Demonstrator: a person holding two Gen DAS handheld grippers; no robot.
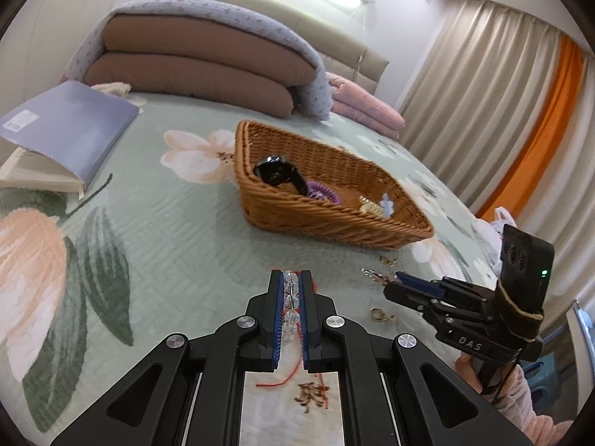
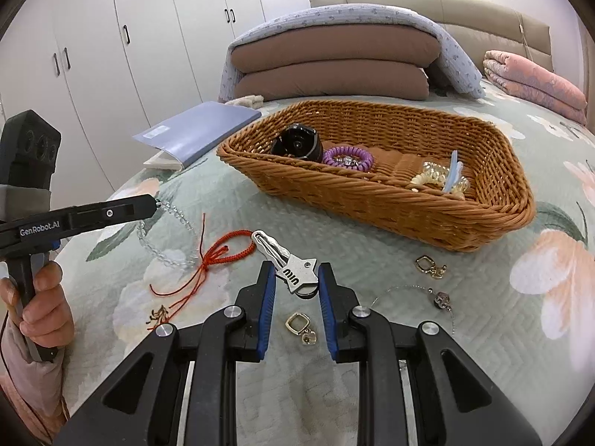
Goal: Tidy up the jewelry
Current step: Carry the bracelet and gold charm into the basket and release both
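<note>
A wicker basket (image 2: 390, 200) (image 1: 334, 223) sits on the bed and holds a black watch (image 2: 297, 145), a purple coil hair tie (image 2: 347, 158) and pale hair clips (image 2: 442, 178). My left gripper (image 1: 291, 278) is shut on a clear bead bracelet (image 1: 290, 299) (image 2: 163, 238) low over the quilt. My right gripper (image 2: 296, 275) is shut on a silver star hair clip (image 2: 293, 269). A red cord bracelet (image 2: 219, 251), two gold earrings (image 2: 429, 265) (image 2: 299, 325) and a thin silver necklace (image 2: 440, 299) lie on the quilt around it.
A blue folder (image 2: 200, 132) lies left of the basket. Folded brown pillows under a blue quilt (image 2: 334, 59) and a pink quilt (image 2: 535, 81) sit at the head of the bed. White wardrobes (image 2: 111, 55) stand at the left; curtains (image 1: 483, 111) at the right.
</note>
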